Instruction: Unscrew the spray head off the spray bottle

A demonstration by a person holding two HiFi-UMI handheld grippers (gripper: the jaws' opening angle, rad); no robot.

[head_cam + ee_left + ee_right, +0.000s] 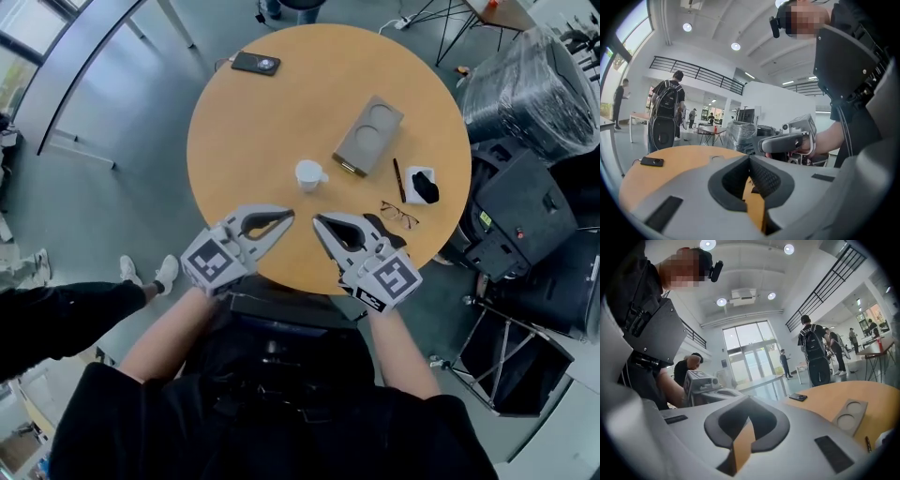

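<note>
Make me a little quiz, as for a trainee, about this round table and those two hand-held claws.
1. True or false: the left gripper and the right gripper both have their jaws shut with nothing between them.
2. Which of these lies on the round wooden table, near its far edge from the person? A) a laptop B) a smartphone C) a plate
3. How many round recesses does the grey tray have?

Key: 1 true; 2 B; 3 two.
</note>
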